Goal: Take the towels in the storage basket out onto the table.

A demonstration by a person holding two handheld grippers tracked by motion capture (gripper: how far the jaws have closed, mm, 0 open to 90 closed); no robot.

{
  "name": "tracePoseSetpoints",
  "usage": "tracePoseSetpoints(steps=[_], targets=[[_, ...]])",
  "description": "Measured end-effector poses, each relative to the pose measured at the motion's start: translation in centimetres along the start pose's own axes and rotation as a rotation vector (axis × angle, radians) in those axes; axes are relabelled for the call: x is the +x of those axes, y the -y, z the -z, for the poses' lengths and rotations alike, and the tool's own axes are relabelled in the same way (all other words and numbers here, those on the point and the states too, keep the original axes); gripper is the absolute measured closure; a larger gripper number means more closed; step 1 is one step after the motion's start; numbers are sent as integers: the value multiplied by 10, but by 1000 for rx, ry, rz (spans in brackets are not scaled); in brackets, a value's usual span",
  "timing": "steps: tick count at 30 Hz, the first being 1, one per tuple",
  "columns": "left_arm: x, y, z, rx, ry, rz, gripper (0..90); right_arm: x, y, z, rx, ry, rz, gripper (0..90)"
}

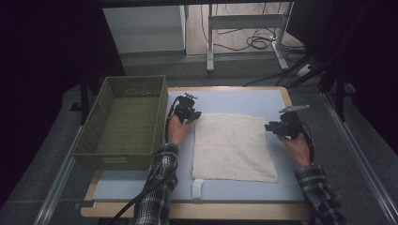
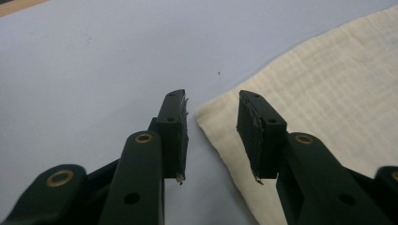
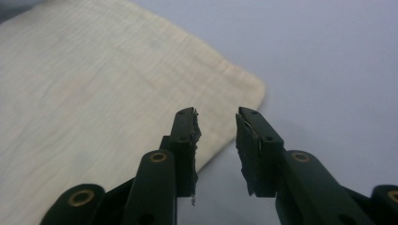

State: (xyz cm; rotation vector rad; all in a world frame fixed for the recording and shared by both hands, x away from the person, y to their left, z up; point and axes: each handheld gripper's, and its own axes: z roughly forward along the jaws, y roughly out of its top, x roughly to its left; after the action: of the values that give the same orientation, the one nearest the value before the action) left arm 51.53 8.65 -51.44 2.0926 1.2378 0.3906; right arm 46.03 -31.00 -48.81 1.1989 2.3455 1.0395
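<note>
A cream cloth (image 1: pixel 233 146) lies flat on the pale blue counter (image 1: pixel 244 101), just right of an empty green basket (image 1: pixel 123 123). The left gripper (image 1: pixel 191 114) sits at the cloth's far left corner and the right gripper (image 1: pixel 274 127) at its far right corner. In the left gripper view the jaws of the left gripper (image 2: pixel 212 133) stand apart, with the corner of the cloth (image 2: pixel 324 93) lying in the gap and under the right-hand jaw, not pinched. In the right gripper view the right gripper (image 3: pixel 217 147) is likewise parted, its jaws over the edge of the cloth (image 3: pixel 94 93) just short of the corner, nothing clamped.

The step in hand looks like taking both far corners, probably to fold or lift the cloth. To do it well, each gripper should drop until its lower jaw slides under the hem, then close on fabric alone, well inside the corner so that it does not slip out. Both sides should close together and rise evenly to keep the edge straight.

The basket's wall stands near the left hand and could catch the trailing cable. A small white tag (image 1: pixel 197 188) lies at the near edge, out of the way.
</note>
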Motion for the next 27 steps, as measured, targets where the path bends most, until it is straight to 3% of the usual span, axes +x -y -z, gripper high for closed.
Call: tracePoseSetpoints(steps=[4, 12, 19, 20, 22, 24, 25, 27], targets=[[2, 1, -4, -4, -1, -3, 636, -9, -12, -18, 1, 11, -20, 693], [3, 6, -12, 1, -11, -3, 600, -22, -24, -49, 26, 84, -45, 705], [2, 8, -17, -7, -8, -7, 581, -24, -26, -62, 62, 109, -19, 715], [1, 9, -17, -11, 2, -9, 609, -21, -27, -62, 69, 98, -23, 786], [-1, 10, -17, -15, 20, -7, 700, -19, -27, -62, 75, 91, -27, 845], [-2, 10, -16, -10, 54, 5, 832, -18, -28, -62, 83, 89, -31, 868], [-4, 9, -16, -7, 49, 1, 872, -17, -28, -62, 88, 90, -31, 874], [-6, 8, -15, -3, 42, -10, 883, -16, -29, -59, 78, 92, -27, 879]])
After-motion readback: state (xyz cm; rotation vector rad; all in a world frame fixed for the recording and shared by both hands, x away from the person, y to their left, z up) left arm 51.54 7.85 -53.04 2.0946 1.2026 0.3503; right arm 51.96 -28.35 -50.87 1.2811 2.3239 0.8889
